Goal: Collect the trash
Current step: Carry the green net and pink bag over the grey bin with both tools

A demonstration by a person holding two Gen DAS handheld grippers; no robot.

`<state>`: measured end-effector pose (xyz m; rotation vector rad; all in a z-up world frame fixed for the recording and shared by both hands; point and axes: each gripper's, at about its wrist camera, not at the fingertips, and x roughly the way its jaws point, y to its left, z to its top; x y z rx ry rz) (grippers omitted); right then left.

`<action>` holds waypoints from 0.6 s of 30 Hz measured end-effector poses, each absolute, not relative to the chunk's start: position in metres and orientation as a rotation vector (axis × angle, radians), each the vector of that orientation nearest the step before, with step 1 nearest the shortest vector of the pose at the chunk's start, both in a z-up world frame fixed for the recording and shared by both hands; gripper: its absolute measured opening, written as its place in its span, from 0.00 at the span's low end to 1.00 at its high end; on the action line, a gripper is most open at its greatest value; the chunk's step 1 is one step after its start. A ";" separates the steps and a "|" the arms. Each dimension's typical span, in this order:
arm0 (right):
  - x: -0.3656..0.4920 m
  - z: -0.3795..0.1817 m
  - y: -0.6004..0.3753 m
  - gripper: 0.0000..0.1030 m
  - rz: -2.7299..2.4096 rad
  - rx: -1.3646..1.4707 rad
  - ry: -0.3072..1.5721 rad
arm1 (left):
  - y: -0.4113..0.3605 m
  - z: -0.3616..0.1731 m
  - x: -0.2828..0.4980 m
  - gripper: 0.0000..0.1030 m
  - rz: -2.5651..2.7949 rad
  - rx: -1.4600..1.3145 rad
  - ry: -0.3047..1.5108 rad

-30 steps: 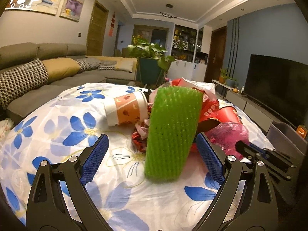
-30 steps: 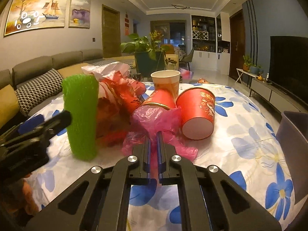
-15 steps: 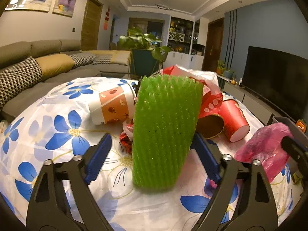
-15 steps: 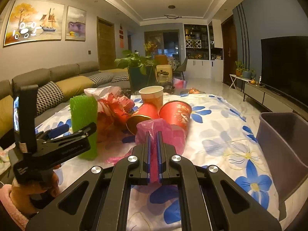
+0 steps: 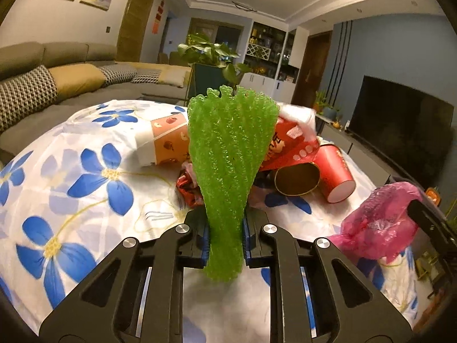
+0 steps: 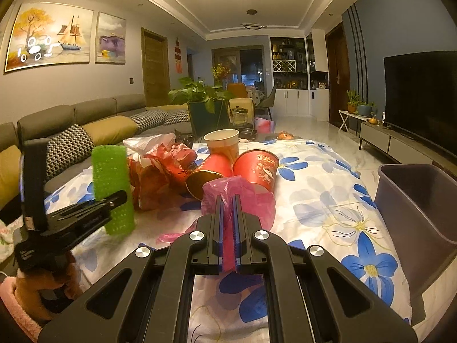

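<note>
A green foam net sleeve (image 5: 231, 148) stands upright on the flower-print tablecloth (image 5: 85, 177). My left gripper (image 5: 225, 228) is closing on it; the pads squeeze its base thin while the top fans out. The right wrist view shows the sleeve (image 6: 111, 171) from the side with the left gripper (image 6: 118, 200) around it. My right gripper (image 6: 227, 200) is shut on a crumpled pink plastic bag (image 6: 257, 200), which hangs above the cloth, right of the pile (image 5: 377, 220). More trash lies behind: a fruit-print paper cup (image 5: 168, 143), two red cups (image 6: 257, 165) and red wrappers (image 6: 168, 160).
A dark grey bin (image 6: 414, 200) stands at the table's right edge. An upright paper cup (image 6: 222, 143) stands behind the red cups. A sofa (image 6: 85, 125) runs along the left; a TV (image 6: 422, 94) is on the right. A hand in a pink sleeve (image 6: 25, 294) holds the left gripper.
The left jaws, wide apart before, have come together on the green sleeve and pinched its base. The right gripper has drawn back from the pile, lifting the pink bag.
</note>
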<state>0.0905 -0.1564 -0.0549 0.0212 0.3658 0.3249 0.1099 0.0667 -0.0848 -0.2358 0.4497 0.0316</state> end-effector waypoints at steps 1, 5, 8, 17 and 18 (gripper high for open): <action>0.089 -0.053 -0.156 0.06 0.324 0.022 0.363 | 0.067 -0.083 0.105 0.16 0.036 -0.238 0.442; 0.086 -0.050 -0.160 0.06 0.319 0.029 0.351 | 0.069 -0.073 0.088 0.16 0.042 -0.257 0.405; 0.083 -0.047 -0.164 0.05 0.315 0.031 0.337 | 0.070 -0.065 0.079 0.16 0.045 -0.260 0.385; 0.073 -0.034 -0.178 0.05 0.291 0.044 0.292 | 0.048 -0.036 0.067 0.16 -0.006 -0.222 0.328; 0.072 -0.032 -0.180 0.05 0.285 0.045 0.285 | 0.041 -0.032 0.069 0.16 -0.020 -0.209 0.324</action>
